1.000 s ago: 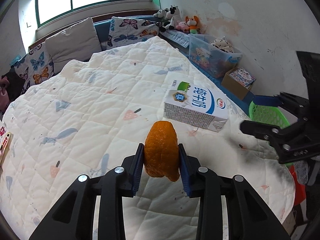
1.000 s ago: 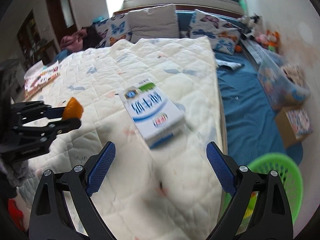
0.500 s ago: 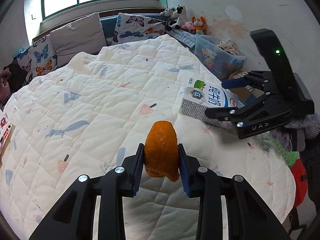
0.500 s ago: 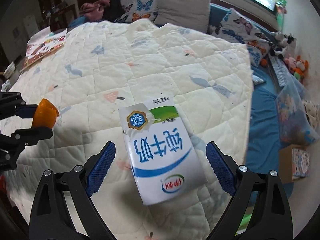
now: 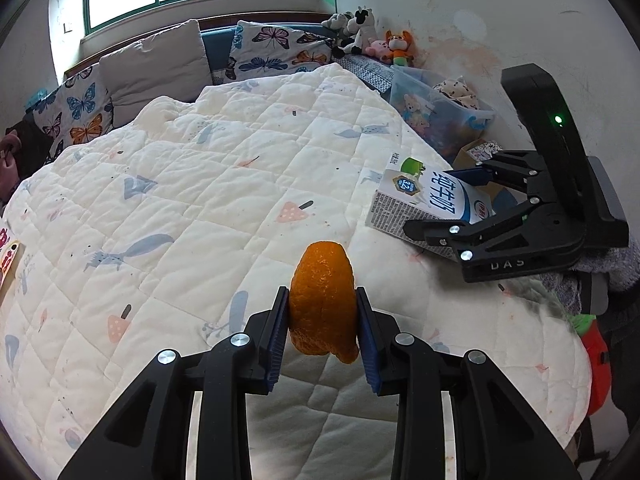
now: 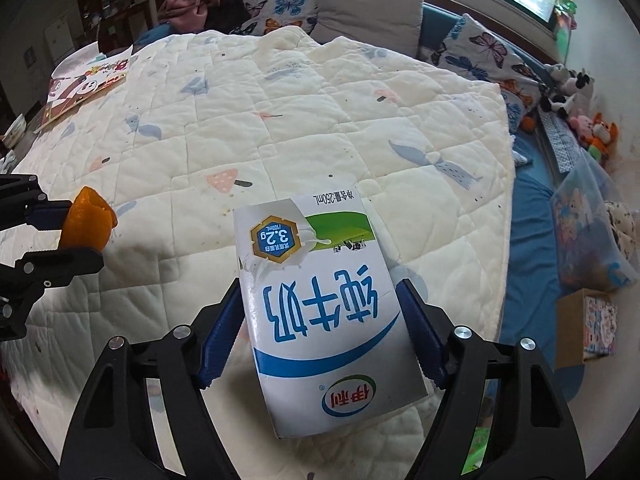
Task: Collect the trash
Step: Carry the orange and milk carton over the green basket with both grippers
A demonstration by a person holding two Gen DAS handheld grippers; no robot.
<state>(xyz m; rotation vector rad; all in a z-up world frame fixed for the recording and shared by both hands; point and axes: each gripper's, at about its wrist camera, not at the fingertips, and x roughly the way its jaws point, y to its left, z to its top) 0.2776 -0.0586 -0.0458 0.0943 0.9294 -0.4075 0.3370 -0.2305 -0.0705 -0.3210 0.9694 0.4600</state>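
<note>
My left gripper (image 5: pixel 322 330) is shut on an orange peel (image 5: pixel 322 303) and holds it above the quilted bed cover (image 5: pixel 208 200). The peel and the left gripper also show at the left of the right wrist view (image 6: pixel 89 220). A white and blue milk carton (image 6: pixel 320 304) lies on the quilt near the bed's right edge; it also shows in the left wrist view (image 5: pixel 424 204). My right gripper (image 6: pixel 320 320) has its blue pads on both sides of the carton, touching or nearly touching it.
Butterfly pillows (image 5: pixel 272 46) and a grey pillow (image 5: pixel 156 66) lie at the head of the bed. A clear storage box (image 5: pixel 436 114), a cardboard box (image 6: pixel 592 326) and soft toys (image 5: pixel 372 38) stand along the right wall. A picture book (image 6: pixel 84 84) lies at the far left.
My right gripper has moved in over the milk carton and narrowed from wide open until its pads flank the carton. My left gripper keeps the orange peel and has barely moved.
</note>
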